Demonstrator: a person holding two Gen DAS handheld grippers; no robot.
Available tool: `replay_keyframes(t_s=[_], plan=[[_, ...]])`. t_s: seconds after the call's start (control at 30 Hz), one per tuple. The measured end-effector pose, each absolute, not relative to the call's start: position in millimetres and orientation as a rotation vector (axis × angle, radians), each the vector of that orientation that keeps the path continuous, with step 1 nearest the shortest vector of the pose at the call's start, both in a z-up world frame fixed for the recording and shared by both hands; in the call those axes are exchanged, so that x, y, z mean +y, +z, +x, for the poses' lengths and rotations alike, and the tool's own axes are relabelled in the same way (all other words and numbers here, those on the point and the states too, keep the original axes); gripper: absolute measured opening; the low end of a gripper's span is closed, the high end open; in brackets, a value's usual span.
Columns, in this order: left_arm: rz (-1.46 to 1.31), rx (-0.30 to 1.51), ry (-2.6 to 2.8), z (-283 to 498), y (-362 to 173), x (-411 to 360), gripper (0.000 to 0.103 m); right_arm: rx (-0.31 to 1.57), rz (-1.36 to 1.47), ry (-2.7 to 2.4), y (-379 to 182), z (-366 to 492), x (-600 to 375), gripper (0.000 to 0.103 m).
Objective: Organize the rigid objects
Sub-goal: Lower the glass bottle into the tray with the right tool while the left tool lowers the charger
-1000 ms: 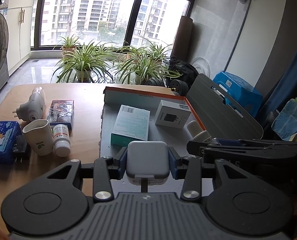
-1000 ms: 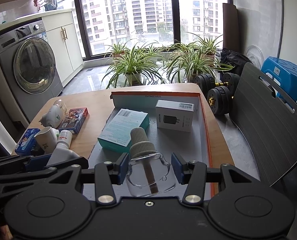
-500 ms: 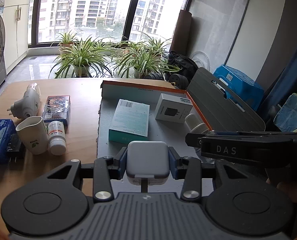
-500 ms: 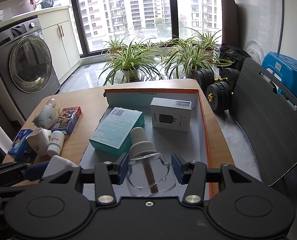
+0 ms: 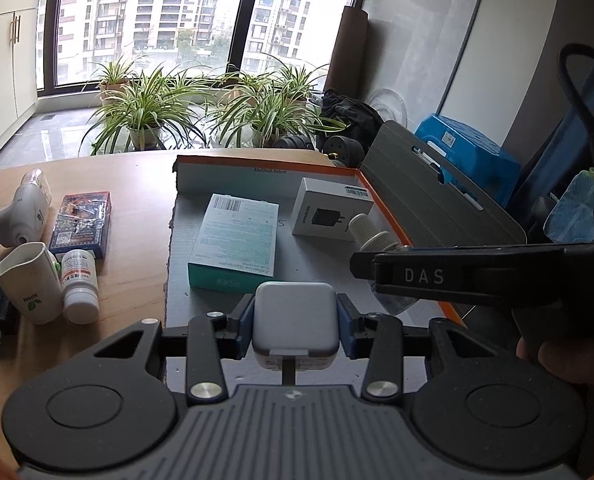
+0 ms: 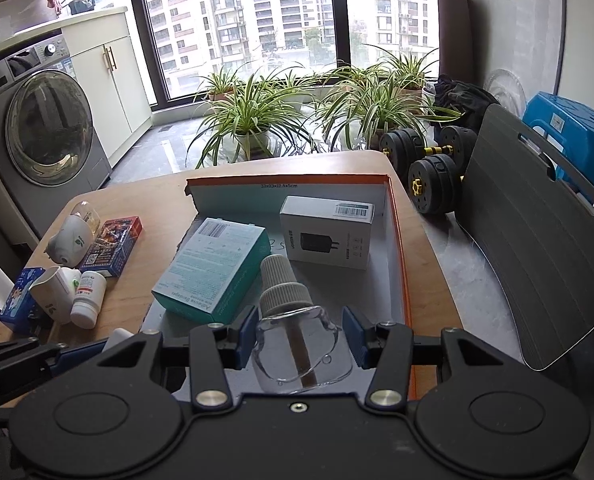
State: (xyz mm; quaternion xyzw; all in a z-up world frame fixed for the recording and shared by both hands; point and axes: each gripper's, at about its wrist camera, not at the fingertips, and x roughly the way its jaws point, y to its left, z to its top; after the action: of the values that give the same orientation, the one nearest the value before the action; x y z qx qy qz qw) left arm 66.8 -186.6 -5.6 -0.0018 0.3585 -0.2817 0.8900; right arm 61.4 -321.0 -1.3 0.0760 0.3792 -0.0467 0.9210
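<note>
**Charger and bottle held over the tray**

The pale grey charger [image 5: 294, 322] sits clamped in the left gripper [image 5: 295, 326], at six o'clock over the near end of the orange-edged tray [image 5: 381, 200]. The right gripper [image 6: 299, 336] pinches a clear bottle [image 6: 301, 348] — ribbed cap forward. Farther in, at twelve, lie a teal bandage box [image 6: 213, 270] and a white adapter box [image 6: 327, 232].
</note>
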Motion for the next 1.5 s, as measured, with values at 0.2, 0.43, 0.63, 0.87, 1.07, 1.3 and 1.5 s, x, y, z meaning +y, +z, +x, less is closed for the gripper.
replay_keyframes(t_s=[0.2,0.43,0.63,0.87,1.07,1.3,1.5], plan=[[0.010,0.753,-0.597,72,-9,-197,0.043,0.789,0.162,-0.096,-5,73,-328,0.057],[0.023,0.763,-0.602,79,-13,-208,0.042,0.800,0.154,-0.097,-9,86,-334,0.057],[0.038,0.769,-0.613,84,-16,-217,0.043,0.812,0.149,-0.093,-12,97,-338,0.057],[0.049,0.781,-0.629,93,-21,-232,0.043,0.812,0.140,-0.104,-14,109,-343,0.058],[0.048,0.776,-0.636,92,-19,-236,0.046,0.778,0.142,-0.128,-8,102,-346,0.064],[0.040,0.778,-0.546,87,-6,-218,0.092,0.716,0.147,-0.140,10,78,-339,0.078],[0.042,0.762,-0.450,78,12,-193,0.103,0.674,0.160,-0.156,26,56,-329,0.087]])
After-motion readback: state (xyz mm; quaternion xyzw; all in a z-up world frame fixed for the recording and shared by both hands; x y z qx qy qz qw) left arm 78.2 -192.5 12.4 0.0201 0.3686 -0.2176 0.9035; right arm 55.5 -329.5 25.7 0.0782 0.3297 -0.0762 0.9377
